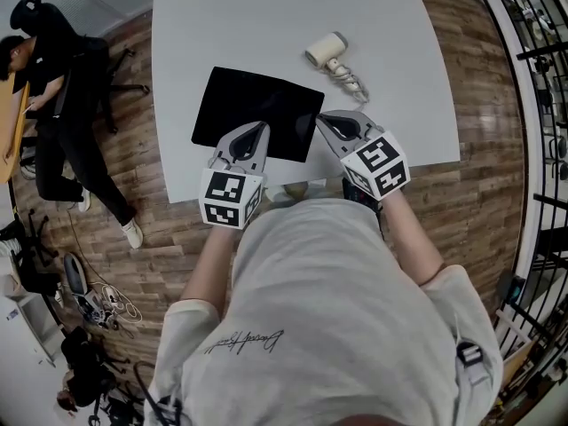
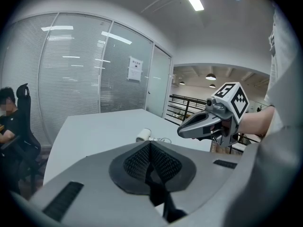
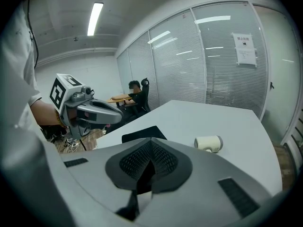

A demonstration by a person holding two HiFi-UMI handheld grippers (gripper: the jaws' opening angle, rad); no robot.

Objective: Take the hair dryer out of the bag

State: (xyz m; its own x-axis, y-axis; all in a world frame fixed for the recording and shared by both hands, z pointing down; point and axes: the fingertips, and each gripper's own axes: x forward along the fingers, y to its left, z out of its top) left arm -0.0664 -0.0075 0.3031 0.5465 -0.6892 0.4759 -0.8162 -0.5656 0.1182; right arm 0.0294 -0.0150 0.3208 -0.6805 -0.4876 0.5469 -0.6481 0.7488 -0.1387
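Note:
A flat black bag (image 1: 257, 114) lies on the white table (image 1: 266, 16), near its front edge. The cream hair dryer (image 1: 327, 50) lies outside the bag, behind it and to the right, its cord (image 1: 348, 80) trailing toward me. My left gripper (image 1: 262, 128) hovers shut and empty over the bag's near edge. My right gripper (image 1: 321, 117) is shut and empty at the bag's near right corner. The right gripper view shows the hair dryer (image 3: 209, 143), the bag (image 3: 142, 134) and the left gripper (image 3: 92, 110). The left gripper view shows the hair dryer (image 2: 143, 135) and the right gripper (image 2: 208, 122).
A person (image 1: 53, 87) sits on an office chair at a desk to the table's left. Cables and gear (image 1: 98, 300) lie on the wooden floor at lower left. A black railing (image 1: 541, 105) runs along the right. Glass walls with blinds (image 3: 213, 56) stand behind the table.

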